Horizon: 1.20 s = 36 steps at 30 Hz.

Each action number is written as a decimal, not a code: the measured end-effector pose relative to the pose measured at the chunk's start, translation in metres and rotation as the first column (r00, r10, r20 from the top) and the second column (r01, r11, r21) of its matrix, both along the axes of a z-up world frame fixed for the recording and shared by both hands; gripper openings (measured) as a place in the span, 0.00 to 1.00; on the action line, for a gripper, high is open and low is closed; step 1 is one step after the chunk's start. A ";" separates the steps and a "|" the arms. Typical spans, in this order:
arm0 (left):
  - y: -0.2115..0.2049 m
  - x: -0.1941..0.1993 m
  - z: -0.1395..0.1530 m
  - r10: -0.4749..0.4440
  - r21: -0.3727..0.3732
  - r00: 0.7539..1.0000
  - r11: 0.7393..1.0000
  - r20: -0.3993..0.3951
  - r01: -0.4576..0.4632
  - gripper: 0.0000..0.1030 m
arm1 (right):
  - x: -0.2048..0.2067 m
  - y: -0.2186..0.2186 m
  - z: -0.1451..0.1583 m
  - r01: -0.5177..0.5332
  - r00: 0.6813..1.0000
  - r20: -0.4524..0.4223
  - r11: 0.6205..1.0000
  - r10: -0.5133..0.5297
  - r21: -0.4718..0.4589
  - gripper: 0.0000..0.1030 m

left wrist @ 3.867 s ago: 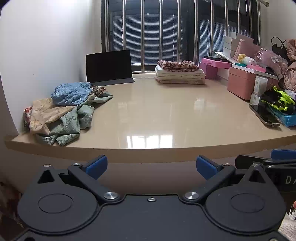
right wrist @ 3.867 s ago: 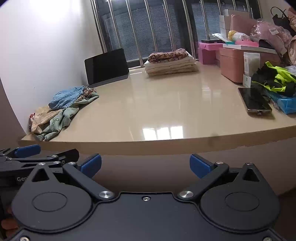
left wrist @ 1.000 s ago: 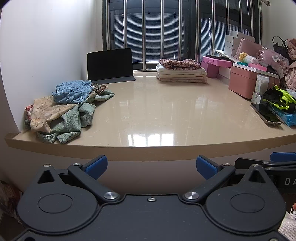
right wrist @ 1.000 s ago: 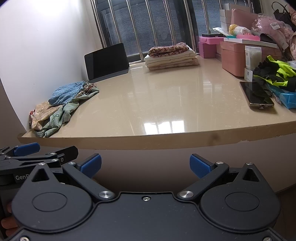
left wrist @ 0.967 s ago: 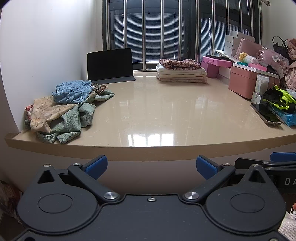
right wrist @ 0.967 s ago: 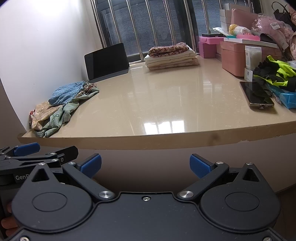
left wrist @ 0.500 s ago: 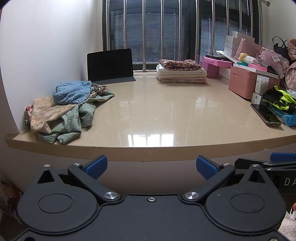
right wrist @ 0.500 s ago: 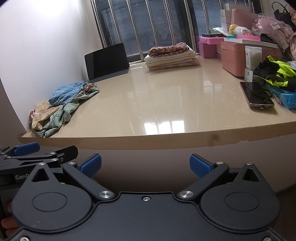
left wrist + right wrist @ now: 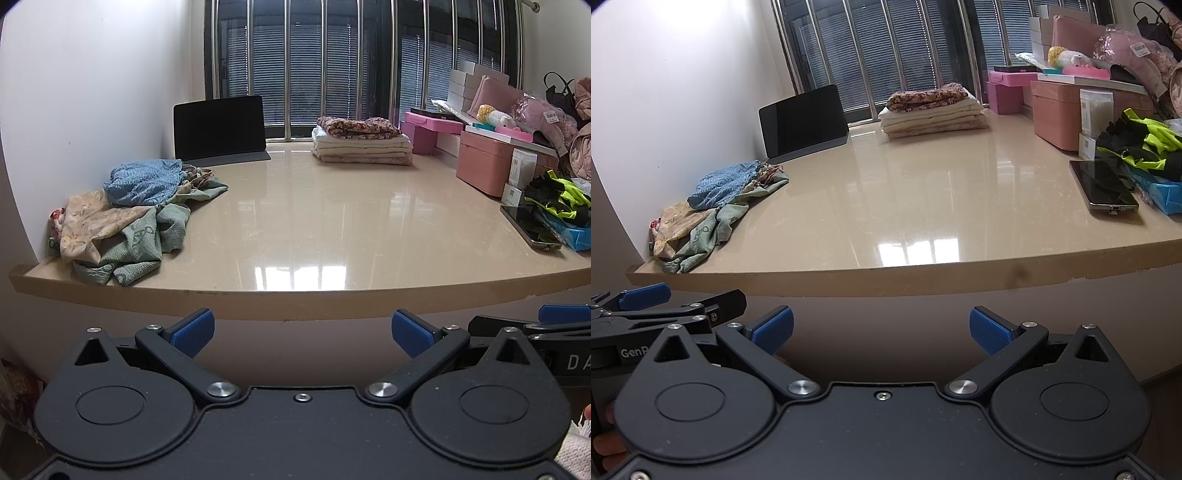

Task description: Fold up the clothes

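Observation:
A heap of unfolded clothes point(image 9: 125, 214) lies at the left end of the beige table point(image 9: 314, 229), with a blue knit piece on top and green and floral pieces under it; it also shows in the right wrist view point(image 9: 713, 206). A stack of folded clothes point(image 9: 360, 144) sits at the back by the window, also seen in the right wrist view point(image 9: 932, 110). My left gripper point(image 9: 302, 332) is open and empty, held below the table's front edge. My right gripper point(image 9: 881, 330) is open and empty, also below the front edge.
A dark tablet point(image 9: 219, 127) stands at the back left. Pink boxes point(image 9: 491, 162) line the right side. A phone point(image 9: 530, 225) and a black and yellow garment point(image 9: 557, 195) lie at the right edge. A white wall bounds the left.
Both grippers have risen slightly since the earliest frames, so the table top shows a little more from above. In the last second nothing has visibly moved.

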<state>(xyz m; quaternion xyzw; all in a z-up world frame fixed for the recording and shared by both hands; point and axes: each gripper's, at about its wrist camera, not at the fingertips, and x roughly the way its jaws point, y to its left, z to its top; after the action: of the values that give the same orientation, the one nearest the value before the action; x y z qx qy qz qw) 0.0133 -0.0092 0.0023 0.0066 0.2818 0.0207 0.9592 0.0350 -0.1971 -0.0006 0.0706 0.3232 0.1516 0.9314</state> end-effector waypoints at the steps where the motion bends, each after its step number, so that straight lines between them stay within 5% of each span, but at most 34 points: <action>1: 0.000 0.000 0.000 0.000 0.000 1.000 1.000 0.000 0.000 1.00 | 0.000 0.000 0.000 0.000 1.000 -0.001 1.000 0.000 0.001 1.00; 36: 0.000 -0.002 -0.001 0.003 -0.001 1.000 1.000 0.002 -0.003 1.00 | -0.002 0.004 -0.001 0.004 1.000 -0.006 1.000 -0.004 -0.001 1.00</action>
<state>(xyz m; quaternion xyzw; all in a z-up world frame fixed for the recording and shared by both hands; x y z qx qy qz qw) 0.0116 -0.0092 0.0013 0.0058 0.2810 0.0221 0.9594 0.0327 -0.1935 -0.0016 0.0714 0.3261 0.1495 0.9307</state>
